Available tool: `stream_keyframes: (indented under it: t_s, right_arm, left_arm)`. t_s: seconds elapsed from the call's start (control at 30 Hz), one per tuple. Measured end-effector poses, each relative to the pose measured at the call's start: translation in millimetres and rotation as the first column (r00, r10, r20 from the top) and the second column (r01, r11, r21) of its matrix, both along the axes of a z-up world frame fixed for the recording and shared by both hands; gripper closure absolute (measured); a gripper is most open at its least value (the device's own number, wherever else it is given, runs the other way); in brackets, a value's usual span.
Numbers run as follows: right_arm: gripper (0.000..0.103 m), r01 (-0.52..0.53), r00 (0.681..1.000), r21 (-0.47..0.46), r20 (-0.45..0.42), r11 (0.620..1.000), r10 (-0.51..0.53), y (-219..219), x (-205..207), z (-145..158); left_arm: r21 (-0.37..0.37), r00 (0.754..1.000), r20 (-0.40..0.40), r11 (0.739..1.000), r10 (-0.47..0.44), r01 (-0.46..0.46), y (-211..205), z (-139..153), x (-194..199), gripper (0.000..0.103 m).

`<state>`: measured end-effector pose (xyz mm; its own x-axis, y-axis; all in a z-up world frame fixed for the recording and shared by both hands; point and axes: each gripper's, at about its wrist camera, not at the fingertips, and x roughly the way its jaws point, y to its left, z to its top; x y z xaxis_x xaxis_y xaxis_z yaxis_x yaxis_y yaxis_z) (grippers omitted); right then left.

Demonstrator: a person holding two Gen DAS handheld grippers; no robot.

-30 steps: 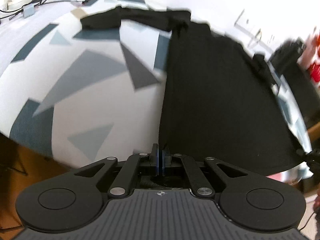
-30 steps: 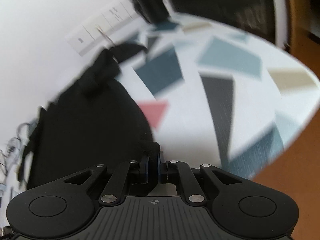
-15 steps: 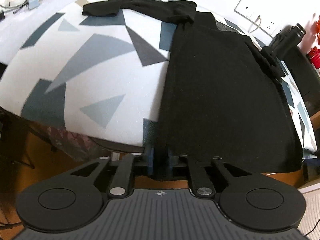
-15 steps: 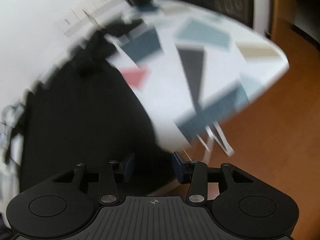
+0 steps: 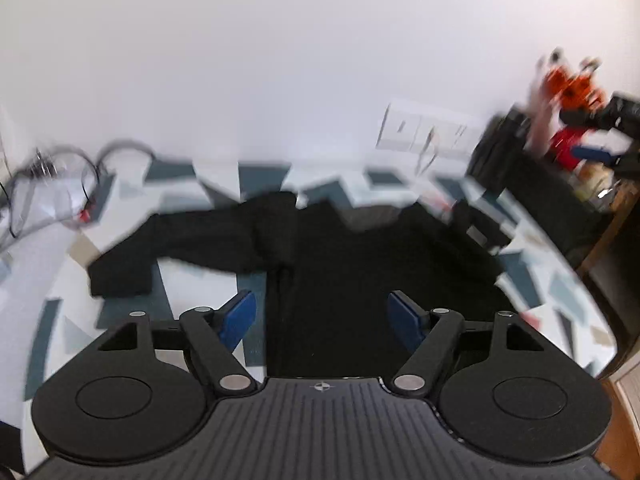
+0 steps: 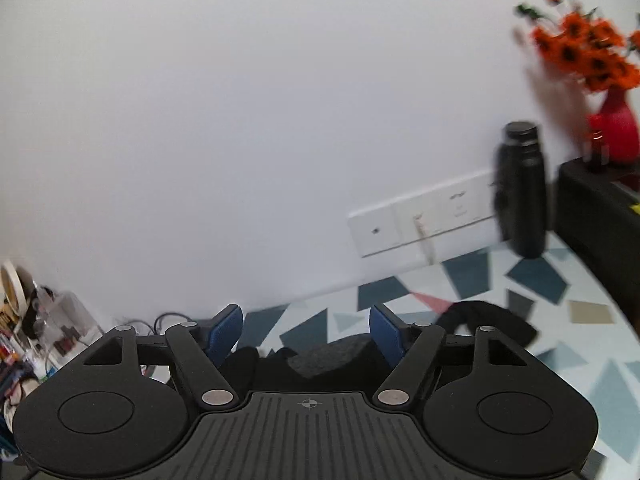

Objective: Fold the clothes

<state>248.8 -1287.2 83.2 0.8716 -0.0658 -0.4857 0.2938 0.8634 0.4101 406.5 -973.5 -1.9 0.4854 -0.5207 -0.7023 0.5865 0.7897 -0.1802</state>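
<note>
Black garment (image 5: 360, 280) spread flat on patterned counter (image 5: 132, 320), one sleeve (image 5: 168, 248) extended left of garment body, long axis running away from viewer. Left gripper (image 5: 322, 318): fingers opening, nothing between, hovering above garment hem, nearer. Right gripper (image 6: 306, 334): fingers opening, empty, above garment's right shoulder.

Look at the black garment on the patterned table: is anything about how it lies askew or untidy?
Yes. The black garment lies mostly flat on the patterned table, but its left sleeve sticks straight out sideways, unfolded, and the collar end looks bunched. Nothing appears spilled or damaged.
</note>
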Motion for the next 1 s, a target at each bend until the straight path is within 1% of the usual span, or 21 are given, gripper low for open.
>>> stream_keyframes:
  t_s: [0.03, 0.07, 0.1, 0.13, 0.23, 0.27, 0.3, 0.33, 0.4, 0.43, 0.5, 0.53, 0.6, 0.67, 0.7, 0.73, 0.77, 0.8, 0.87, 0.97, 1.0]
  right_arm:
    - [0.041, -0.012, 1.000, 0.013, -0.029, 1.000, 0.012, -3.9, 11.7, -15.8]
    - [0.043, -0.015, 0.998, 0.025, -0.056, 1.000, 0.016, -10.5, 22.3, -33.3]
    - [0.043, 0.001, 0.996, 0.037, -0.084, 0.999, 0.002, -20.8, 29.9, -50.5]
    - [0.043, 0.022, 0.993, 0.047, -0.114, 0.999, -0.016, -32.2, 36.8, -67.4]
    - [0.043, 0.070, 0.964, -0.044, -0.254, 0.997, -0.079, -70.3, 61.1, -114.9]
    - [0.049, 0.072, 0.953, -0.061, -0.289, 0.995, -0.087, -80.8, 71.4, -127.4]
    - [0.057, 0.076, 0.943, -0.070, -0.321, 0.995, -0.094, -90.7, 81.5, -138.9]
    - [0.059, 0.070, 0.943, -0.060, -0.321, 0.996, -0.086, -97.0, 92.5, -147.6]
    - [0.059, 0.052, 0.963, -0.054, -0.262, 0.997, -0.064, -97.7, 115.5, -154.8]
    - [0.059, 0.047, 0.971, -0.057, -0.232, 0.997, -0.059, -97.5, 124.6, -156.9]
    - [0.057, 0.029, 0.975, -0.056, -0.220, 0.998, -0.041, -98.3, 140.8, -164.5]
    - [0.057, 0.015, 0.971, -0.050, -0.238, 0.999, -0.026, -98.7, 149.5, -171.4]
    - [0.057, -0.006, 0.954, -0.064, -0.301, 0.998, -0.013, -98.9, 161.3, -188.5]
    - [0.058, -0.044, 0.940, -0.135, -0.340, 0.990, -0.005, -95.1, 167.1, -197.5]
    - [0.057, -0.068, 0.936, -0.182, -0.352, 0.981, 0.000, -92.8, 168.4, -201.7]
    - [0.056, -0.081, 0.931, -0.208, -0.364, 0.975, 0.000, -91.7, 168.5, -205.8]
    - [0.053, -0.089, 0.926, -0.226, -0.378, 0.970, -0.003, -90.9, 168.4, -209.8]
    - [0.051, -0.080, 0.924, -0.222, -0.382, 0.972, -0.011, -92.3, 166.1, -214.2]
    - [0.050, -0.049, 0.927, -0.216, -0.375, 0.975, -0.036, -92.4, 159.7, -222.3]
    - [0.041, -0.027, 0.935, -0.248, -0.348, 0.968, -0.063, -79.8, 157.8, -229.2]
    - [0.039, -0.027, 0.937, -0.259, -0.342, 0.965, -0.066, -74.9, 159.3, -230.7]
  left_arm:
    - [0.022, 1.000, -0.027, 1.000, 0.015, -0.015, -7.7, -15.3, 13.0, 0.030]
    - [0.038, 0.999, -0.027, 0.998, 0.046, -0.045, -14.6, -27.7, 22.1, 0.033]
    - [0.053, 0.997, -0.021, 0.996, 0.079, -0.078, -21.3, -39.5, 30.5, 0.042]
    - [0.073, 0.992, -0.027, 0.990, 0.126, -0.124, -27.9, -52.3, 42.9, 0.047]
    - [0.087, 0.972, -0.124, 0.978, 0.198, -0.188, -46.9, -81.5, 78.0, 0.059]
    - [0.081, 0.969, -0.126, 0.976, 0.213, -0.204, -50.4, -85.7, 87.3, 0.064]
    - [0.073, 0.966, -0.123, 0.973, 0.227, -0.219, -53.3, -89.1, 96.2, 0.085]
    - [0.064, 0.963, -0.116, 0.969, 0.245, -0.238, -54.4, -91.3, 103.2, 0.095]
    - [0.039, 0.950, -0.107, 0.956, 0.293, -0.290, -53.0, -94.1, 114.3, 0.099]
    - [0.019, 0.935, -0.103, 0.940, 0.340, -0.339, -47.8, -93.4, 117.5, 0.100]
    - [-0.008, 0.898, -0.096, 0.902, 0.429, -0.432, -35.1, -89.5, 120.8, 0.100]
    - [-0.012, 0.879, -0.092, 0.882, 0.468, -0.471, -27.8, -86.2, 120.6, 0.100]
    - [0.060, 0.872, -0.059, 0.873, 0.487, -0.483, -20.9, -81.8, 120.5, 0.099]
    - [0.118, 0.911, 0.019, 0.904, 0.411, -0.411, -23.1, -72.6, 124.3, 0.091]
    - [0.147, 0.929, 0.057, 0.917, 0.367, -0.371, -24.5, -67.8, 126.4, 0.073]
    - [0.159, 0.955, 0.077, 0.942, 0.288, -0.297, -31.1, -63.1, 133.2, 0.050]
    - [0.170, 0.975, 0.093, 0.962, 0.201, -0.214, -38.8, -58.4, 140.9, 0.039]
    - [0.193, 0.992, 0.083, 0.975, 0.100, -0.114, -50.2, -55.7, 153.4, 0.034]
    - [0.233, 0.997, 0.076, 0.972, -0.014, -0.004, -77.4, -55.1, 178.5, 0.034]
    - [0.291, 0.983, 0.062, 0.946, -0.171, 0.146, -118.6, -54.7, 215.9, 0.034]
    - [0.290, 0.975, 0.020, 0.934, -0.222, 0.207, -129.8, -59.0, 226.8, 0.034]
